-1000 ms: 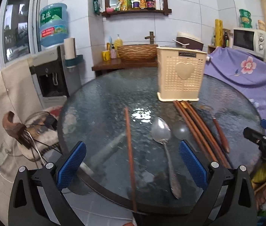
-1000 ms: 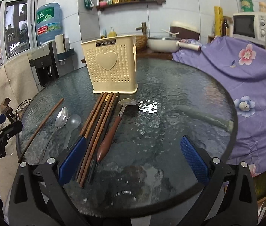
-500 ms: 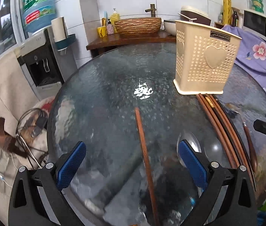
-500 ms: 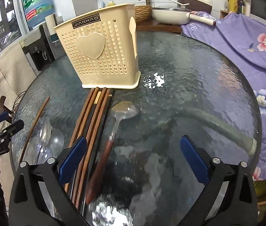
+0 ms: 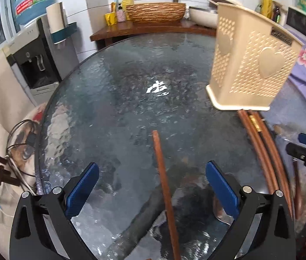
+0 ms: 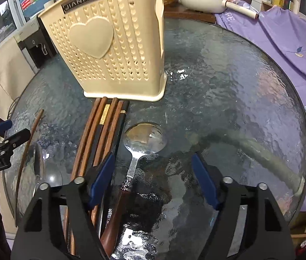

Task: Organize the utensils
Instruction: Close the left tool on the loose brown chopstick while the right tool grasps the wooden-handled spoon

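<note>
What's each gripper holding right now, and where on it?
Nothing held. Left gripper is open astride the lone chopstick; right gripper is open astride the wooden-handled spoon.

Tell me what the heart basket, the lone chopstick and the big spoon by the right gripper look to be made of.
Heart basket: matte cream plastic, judging by its moulded heart and punched holes.
Lone chopstick: reddish-brown wood, apparently; dull, even surface.
Big spoon: polished metal bowl with mirror reflections; its handle is dark, glossy, probably lacquered wood, though resin is possible.
</note>
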{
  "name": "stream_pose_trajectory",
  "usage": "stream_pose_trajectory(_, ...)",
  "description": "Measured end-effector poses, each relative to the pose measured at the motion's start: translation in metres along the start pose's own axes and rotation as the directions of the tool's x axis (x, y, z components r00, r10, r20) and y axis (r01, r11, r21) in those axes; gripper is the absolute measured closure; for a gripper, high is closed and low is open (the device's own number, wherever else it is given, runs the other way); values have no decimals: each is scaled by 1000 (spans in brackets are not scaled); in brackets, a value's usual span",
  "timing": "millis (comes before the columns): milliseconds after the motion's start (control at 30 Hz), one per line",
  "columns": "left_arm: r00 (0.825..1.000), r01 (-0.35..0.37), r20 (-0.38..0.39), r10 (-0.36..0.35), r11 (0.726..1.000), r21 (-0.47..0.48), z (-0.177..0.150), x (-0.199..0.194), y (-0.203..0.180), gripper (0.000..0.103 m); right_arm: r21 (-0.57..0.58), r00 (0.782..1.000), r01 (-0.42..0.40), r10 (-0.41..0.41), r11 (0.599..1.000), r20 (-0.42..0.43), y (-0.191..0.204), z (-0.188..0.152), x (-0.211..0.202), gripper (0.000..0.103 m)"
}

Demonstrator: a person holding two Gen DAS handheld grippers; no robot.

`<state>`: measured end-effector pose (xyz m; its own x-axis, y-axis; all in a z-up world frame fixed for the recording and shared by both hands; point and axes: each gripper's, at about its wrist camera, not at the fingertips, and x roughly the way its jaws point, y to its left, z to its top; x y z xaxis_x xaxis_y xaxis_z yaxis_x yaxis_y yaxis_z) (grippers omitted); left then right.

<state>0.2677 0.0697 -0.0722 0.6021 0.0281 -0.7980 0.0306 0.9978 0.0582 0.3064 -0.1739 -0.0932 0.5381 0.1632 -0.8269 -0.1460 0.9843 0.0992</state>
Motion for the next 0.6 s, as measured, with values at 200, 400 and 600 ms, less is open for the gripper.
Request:
stream_pose_trajectory(200, 1000, 6, -29, -6, 1000, -26, 8, 11, 3, 6, 6, 1000, -12, 12, 1000, -22, 0, -1, 8, 34)
stream_pose_trajectory(400, 998, -28, -61, 28, 999, -14, 14, 25, 3, 6, 9, 1000, -10, 10, 1000, -27, -2, 2, 12, 36)
stream_pose_trajectory(600, 996, 39, -83, -41, 999, -25, 16, 36, -1, 8, 14, 999, -8, 8, 1000, -33, -2, 8, 14, 43)
